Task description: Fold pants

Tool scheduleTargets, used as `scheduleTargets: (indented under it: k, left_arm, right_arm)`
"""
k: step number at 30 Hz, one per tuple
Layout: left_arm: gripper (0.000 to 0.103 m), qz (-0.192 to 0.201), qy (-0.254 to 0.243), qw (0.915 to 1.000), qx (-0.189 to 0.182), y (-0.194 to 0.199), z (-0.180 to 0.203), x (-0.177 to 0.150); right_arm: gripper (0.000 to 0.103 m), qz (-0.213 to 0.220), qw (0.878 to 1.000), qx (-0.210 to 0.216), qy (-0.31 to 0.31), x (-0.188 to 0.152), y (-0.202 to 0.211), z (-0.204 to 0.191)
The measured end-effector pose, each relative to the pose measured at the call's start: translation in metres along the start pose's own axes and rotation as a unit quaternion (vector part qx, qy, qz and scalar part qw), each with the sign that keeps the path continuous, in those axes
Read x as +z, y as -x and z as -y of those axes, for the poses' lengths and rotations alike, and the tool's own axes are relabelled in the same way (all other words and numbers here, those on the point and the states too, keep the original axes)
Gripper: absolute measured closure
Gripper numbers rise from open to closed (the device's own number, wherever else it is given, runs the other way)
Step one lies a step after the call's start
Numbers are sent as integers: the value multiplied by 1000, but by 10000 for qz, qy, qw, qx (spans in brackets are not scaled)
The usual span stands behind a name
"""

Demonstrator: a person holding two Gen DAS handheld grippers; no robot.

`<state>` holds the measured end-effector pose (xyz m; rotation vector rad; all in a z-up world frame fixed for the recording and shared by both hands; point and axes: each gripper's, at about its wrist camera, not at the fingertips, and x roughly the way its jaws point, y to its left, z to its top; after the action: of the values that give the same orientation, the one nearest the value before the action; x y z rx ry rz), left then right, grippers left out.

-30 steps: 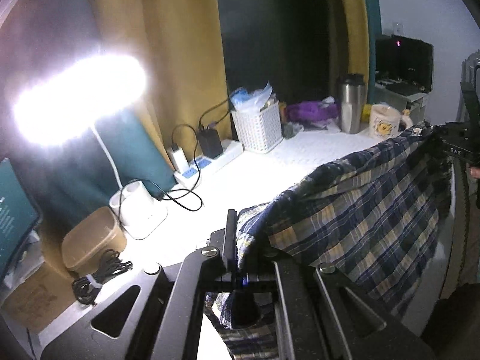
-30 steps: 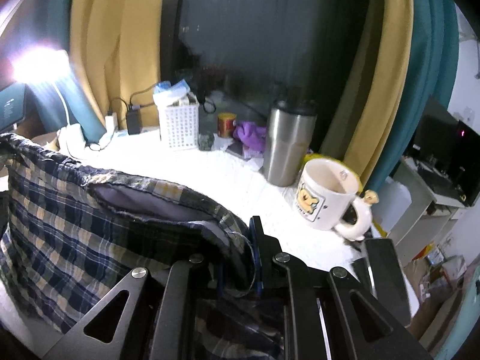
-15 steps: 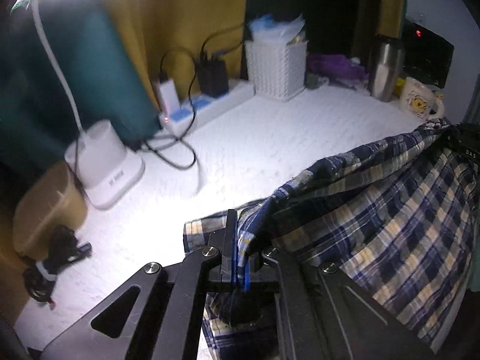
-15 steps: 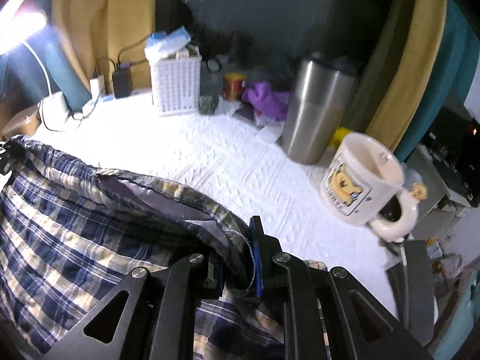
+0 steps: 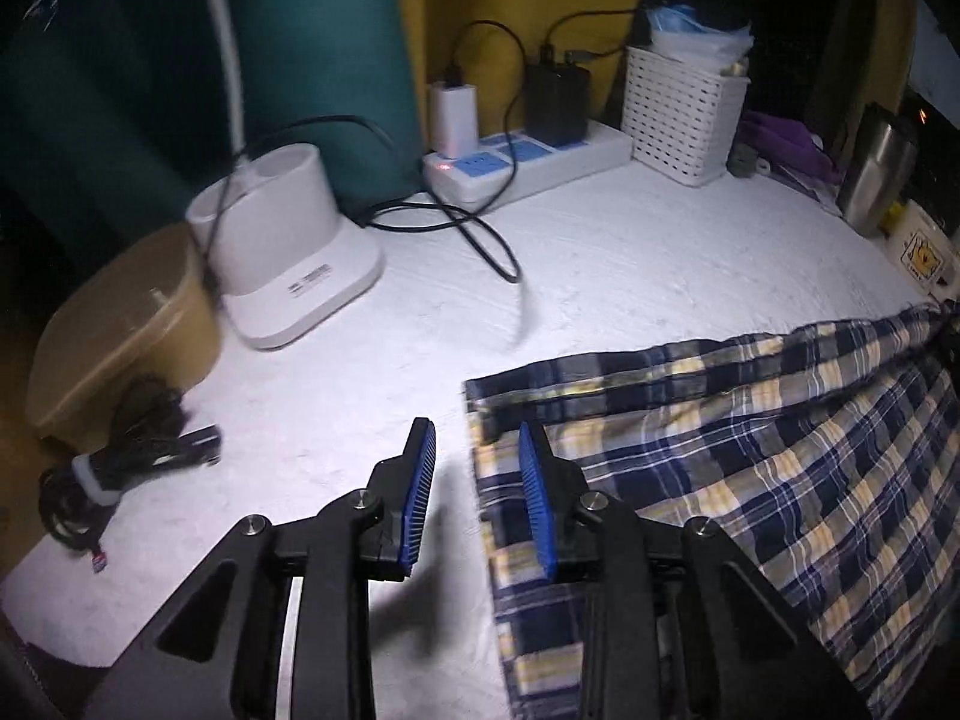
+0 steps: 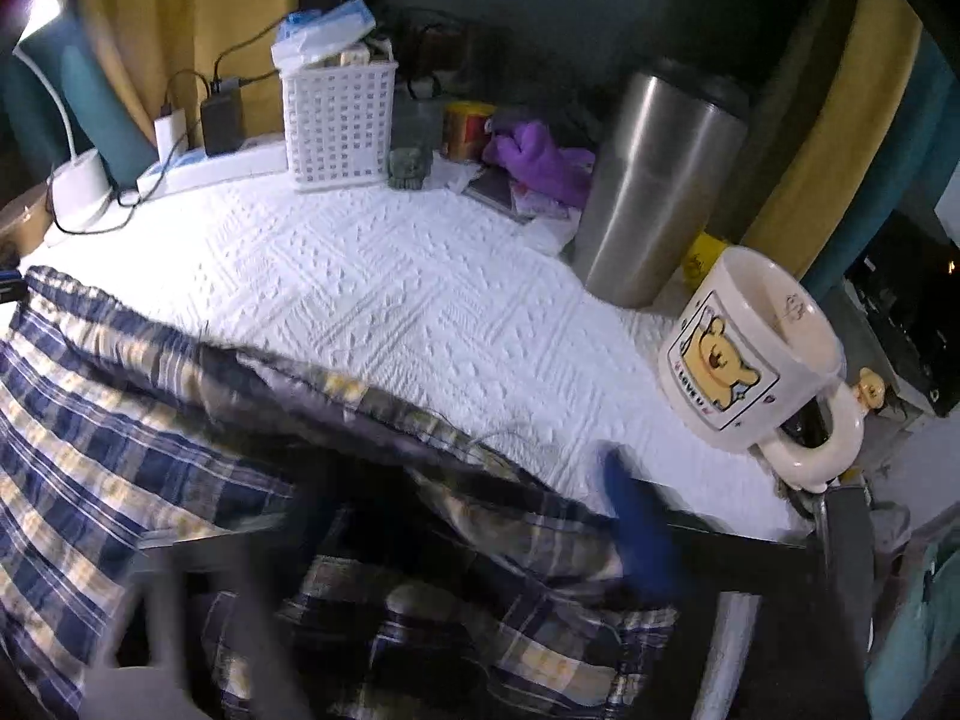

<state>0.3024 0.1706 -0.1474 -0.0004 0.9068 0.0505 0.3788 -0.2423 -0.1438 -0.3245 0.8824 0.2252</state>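
The blue and yellow plaid pants [image 5: 750, 468] lie spread on the white textured table cover [image 5: 600, 252], waistband toward the back. My left gripper [image 5: 477, 498] is open and empty, its blue pads [image 5: 420, 498] apart at the pants' left corner, one finger over the fabric. In the right wrist view the pants [image 6: 120, 420] fill the lower left. My right gripper [image 6: 480, 528] is blurred with motion; its blue pad [image 6: 636, 522] stands wide of the other finger above the pants' right corner, so it looks open.
A white lamp base [image 5: 288, 246], tan box [image 5: 120, 324] and bundled black cable [image 5: 120, 462] sit at the left. A power strip with chargers [image 5: 528, 156] and white basket [image 5: 684, 114] stand at the back. A steel tumbler [image 6: 654, 186] and bear mug [image 6: 756, 354] stand at the right.
Both grippers lowered the pants onto the table and let go. The left jaws opened; the right jaws spread apart. The pants now lie flat instead of hanging between the grippers.
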Motion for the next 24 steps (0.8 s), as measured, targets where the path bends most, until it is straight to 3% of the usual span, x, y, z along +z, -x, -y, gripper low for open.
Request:
scheduleTargets:
  k: [7, 18, 24]
  left_arm:
    - [60, 100, 260, 9996, -45, 36, -14, -27]
    - [59, 31, 553, 9981, -266, 88, -13, -103]
    - [59, -3, 587, 9956, -728, 102, 7, -140]
  right_arm:
    - [4, 168, 9996, -155, -172, -9, 26, 11]
    - [4, 291, 9971, -403, -573, -59, 75, 35]
    - [4, 214, 9943, -384, -972, -98, 84, 56]
